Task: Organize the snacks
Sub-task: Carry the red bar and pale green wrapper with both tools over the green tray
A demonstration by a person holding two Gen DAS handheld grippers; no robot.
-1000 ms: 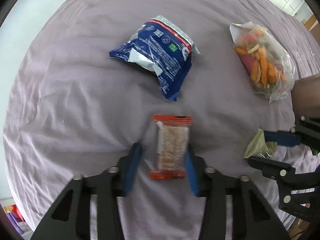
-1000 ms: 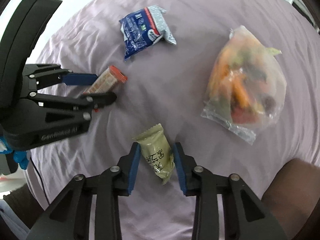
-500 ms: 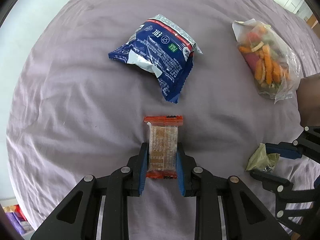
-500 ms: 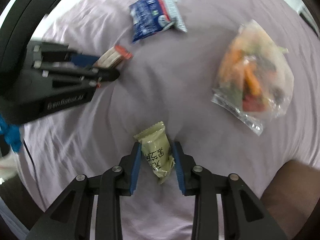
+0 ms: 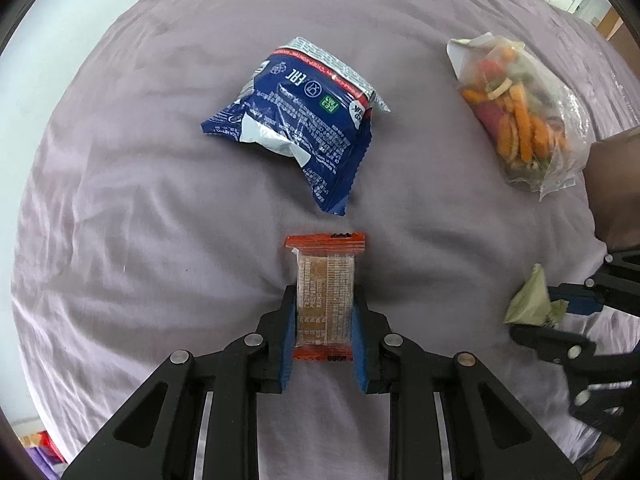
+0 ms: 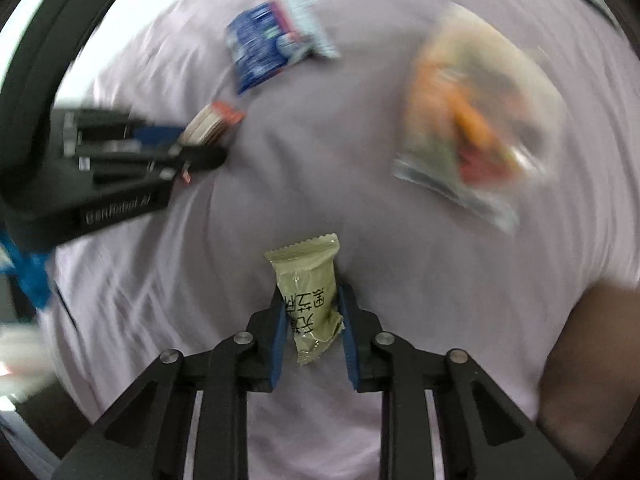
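The left gripper (image 5: 324,330) pinches an orange bar (image 5: 325,300) at lower centre of its view, blue pads (image 5: 287,340) pressed to the bar's long sides, its sealed orange end sticking out ahead of the tips. The right gripper (image 6: 313,330) is clamped on a green packet (image 6: 310,300) the same way, lower centre of its own view, crimped top edge poking forward past the fingers.

Both are over a lilac sheet (image 5: 140,240), wrinkled all over. Just above the bar in the left view lies a blue bag (image 5: 298,120), its lower corner close to the bar's end but apart from it. A clear bag (image 5: 520,112) of orange and green pieces sits at the upper right, near the sheet's edge. The left half of the sheet is bare cloth out to its rim.

In the right view, which is motion-blurred, the left gripper (image 6: 200,148) with the bar (image 6: 212,122) shows at middle left, the blue bag (image 6: 272,44) at top centre, the clear bag (image 6: 476,120) at upper right; bare sheet (image 6: 320,180) lies between them and the packet.
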